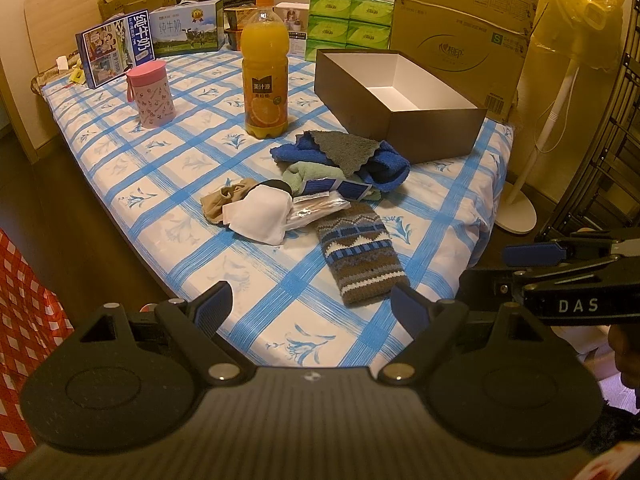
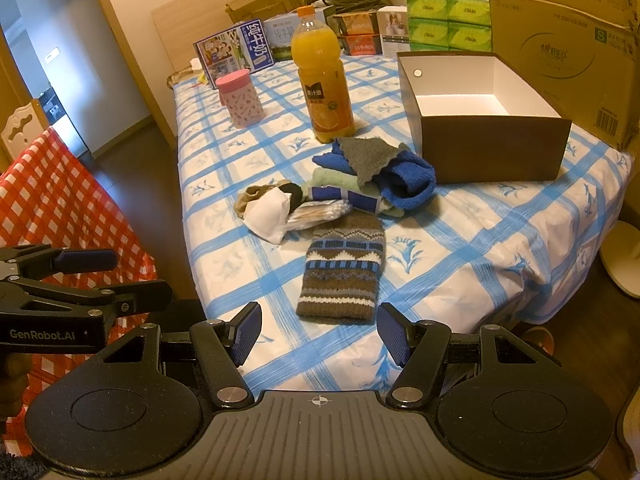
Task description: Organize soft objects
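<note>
A brown-and-blue knitted sock [image 1: 360, 256] [image 2: 342, 272] lies flat on the blue-checked bed [image 1: 160, 168]. Behind it is a heap: a blue towel [image 1: 386, 166] [image 2: 408, 180], a grey cloth [image 1: 348, 148], a pale green cloth [image 1: 302, 174], a white cloth [image 1: 260, 214] [image 2: 268, 210], a beige stocking [image 1: 218, 200] and a clear packet of swabs [image 1: 316, 206]. An open brown box [image 1: 432, 132] [image 2: 492, 152] with a bare white inside stands beyond the heap. My left gripper [image 1: 314, 304] and right gripper [image 2: 320, 330] hover open near the bed's front edge, just short of the sock, holding nothing.
An orange juice bottle [image 1: 265, 72] and a pink cup [image 1: 151, 94] stand upright behind the heap. Milk cartons [image 1: 116, 48], green tissue packs [image 1: 348, 24] and a large cardboard box [image 1: 460, 36] line the far side. A red checked cloth [image 2: 60, 200] hangs left; a fan base [image 1: 516, 212] stands right.
</note>
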The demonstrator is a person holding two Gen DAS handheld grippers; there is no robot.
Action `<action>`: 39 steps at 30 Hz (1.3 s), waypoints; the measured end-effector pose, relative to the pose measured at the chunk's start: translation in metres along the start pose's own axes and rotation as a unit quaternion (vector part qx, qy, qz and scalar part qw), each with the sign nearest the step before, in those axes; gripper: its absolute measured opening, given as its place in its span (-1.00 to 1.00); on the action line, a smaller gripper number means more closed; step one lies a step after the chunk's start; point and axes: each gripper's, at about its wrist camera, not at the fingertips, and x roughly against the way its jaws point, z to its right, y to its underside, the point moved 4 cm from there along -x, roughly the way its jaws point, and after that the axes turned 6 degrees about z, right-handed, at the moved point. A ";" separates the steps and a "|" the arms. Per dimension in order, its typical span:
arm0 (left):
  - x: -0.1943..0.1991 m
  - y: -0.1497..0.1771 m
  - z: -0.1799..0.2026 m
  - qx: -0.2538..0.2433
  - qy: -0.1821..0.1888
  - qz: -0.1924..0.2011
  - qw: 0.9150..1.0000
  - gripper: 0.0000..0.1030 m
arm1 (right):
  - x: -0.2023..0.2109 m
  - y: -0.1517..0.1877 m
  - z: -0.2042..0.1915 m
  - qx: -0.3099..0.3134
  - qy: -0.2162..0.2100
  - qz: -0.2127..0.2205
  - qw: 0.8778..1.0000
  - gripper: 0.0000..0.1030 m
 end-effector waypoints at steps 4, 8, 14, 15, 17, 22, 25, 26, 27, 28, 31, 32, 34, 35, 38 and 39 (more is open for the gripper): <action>-0.003 0.000 -0.002 0.000 -0.001 -0.001 1.000 0.65 | -0.002 0.001 -0.001 0.000 0.001 -0.001 1.000 0.24; -0.004 0.000 -0.001 0.000 0.000 0.000 1.000 0.65 | -0.002 0.001 -0.001 0.000 0.001 -0.001 1.000 0.24; -0.005 0.000 -0.001 0.000 0.000 -0.001 1.000 0.65 | -0.004 0.003 0.000 0.000 0.001 -0.002 1.000 0.24; -0.006 0.000 -0.002 0.001 0.000 -0.002 1.000 0.65 | -0.004 0.003 0.000 0.000 0.001 -0.002 1.000 0.24; -0.008 0.004 -0.008 0.000 0.003 -0.002 1.000 0.65 | -0.004 0.002 0.000 0.000 0.001 -0.001 1.000 0.24; -0.008 0.004 -0.008 0.000 0.003 -0.002 1.000 0.65 | -0.004 0.002 0.001 0.000 0.001 -0.002 1.000 0.24; -0.008 0.004 -0.008 0.000 0.003 -0.002 1.000 0.65 | -0.004 0.002 0.001 0.000 0.001 -0.002 1.000 0.24; -0.009 0.005 -0.008 0.000 0.003 -0.003 1.000 0.65 | -0.004 0.003 0.001 0.000 0.001 -0.002 1.000 0.24; -0.010 0.006 -0.008 0.000 0.003 -0.003 1.000 0.65 | -0.004 0.002 0.001 -0.001 0.001 -0.002 1.000 0.24; -0.011 0.006 -0.008 0.000 0.003 -0.004 1.000 0.65 | -0.004 0.004 0.001 -0.001 0.001 -0.002 1.000 0.24; -0.011 0.006 -0.008 0.000 0.004 -0.004 1.000 0.65 | -0.005 0.003 0.001 -0.001 0.001 -0.002 1.000 0.24; -0.012 0.007 -0.008 0.000 0.003 -0.004 1.000 0.65 | -0.005 0.004 0.001 -0.001 0.001 -0.003 1.000 0.24; -0.012 0.007 -0.008 0.000 0.003 -0.005 1.000 0.65 | -0.005 0.003 0.001 -0.001 0.001 -0.002 1.000 0.24; -0.012 0.007 -0.008 0.000 0.003 -0.006 1.000 0.65 | -0.005 0.003 0.001 -0.001 0.001 -0.002 1.000 0.24; -0.013 0.007 -0.009 -0.002 0.002 -0.008 1.000 0.65 | -0.005 0.003 0.001 -0.001 0.001 -0.003 1.000 0.24; -0.014 0.008 -0.009 -0.002 0.001 -0.008 1.000 0.65 | -0.006 0.003 0.001 -0.001 0.000 -0.003 1.000 0.24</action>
